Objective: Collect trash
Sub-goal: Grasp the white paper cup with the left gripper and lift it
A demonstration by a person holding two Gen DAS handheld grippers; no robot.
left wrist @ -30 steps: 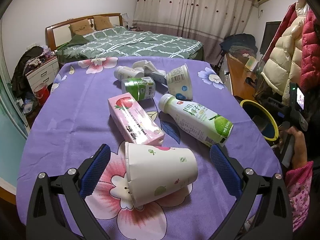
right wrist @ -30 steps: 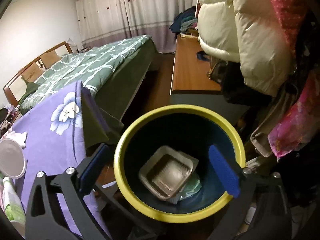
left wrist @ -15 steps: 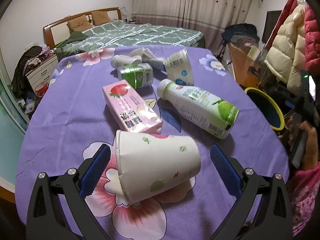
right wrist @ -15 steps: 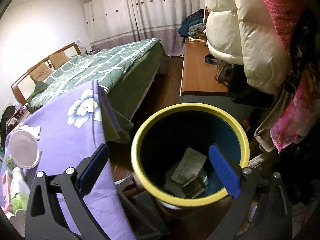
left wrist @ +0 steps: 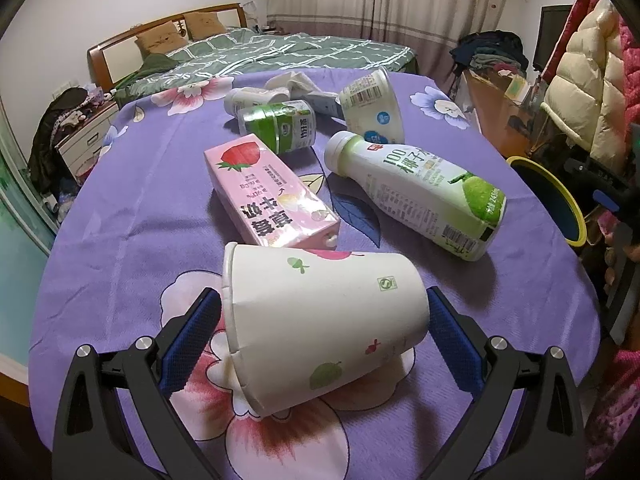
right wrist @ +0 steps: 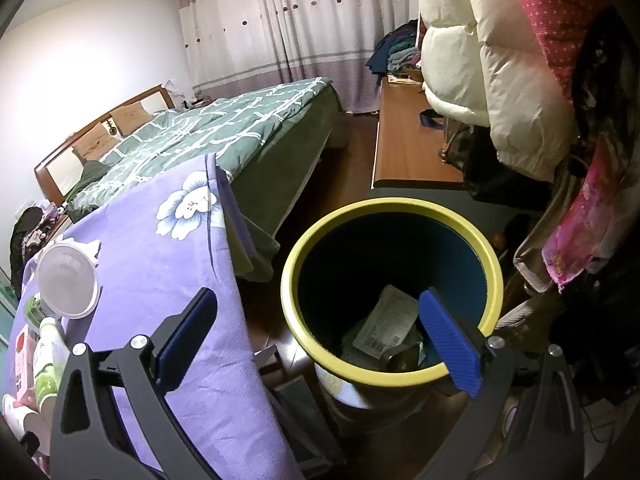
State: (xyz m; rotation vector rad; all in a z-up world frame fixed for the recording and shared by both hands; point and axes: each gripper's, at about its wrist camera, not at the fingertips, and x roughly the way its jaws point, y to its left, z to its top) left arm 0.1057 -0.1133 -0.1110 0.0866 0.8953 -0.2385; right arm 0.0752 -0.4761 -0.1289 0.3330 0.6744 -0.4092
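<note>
A white paper cup [left wrist: 320, 320] lies on its side on the purple flowered tablecloth [left wrist: 140, 220]. My left gripper [left wrist: 320, 336] is open, its blue pads on either side of the cup. Behind the cup lie a pink milk carton [left wrist: 268, 196], a white and green drink bottle [left wrist: 420, 196], a green jar [left wrist: 280, 126] and a white yogurt cup [left wrist: 372, 104]. My right gripper [right wrist: 316, 336] is open and empty above the near rim of the yellow-rimmed blue bin [right wrist: 392, 292], which holds paper trash [right wrist: 388, 324].
The bin stands on the floor off the table's right edge [left wrist: 548, 196]. A bed [right wrist: 224, 136] is behind the table, a wooden desk [right wrist: 408, 148] and hanging coats [right wrist: 500, 60] to the right. A nightstand [left wrist: 80, 136] is at the left.
My left gripper moved forward until its pads flank the paper cup. My right gripper drew back and left from over the bin; a tray that showed in the bin settled among the paper trash.
</note>
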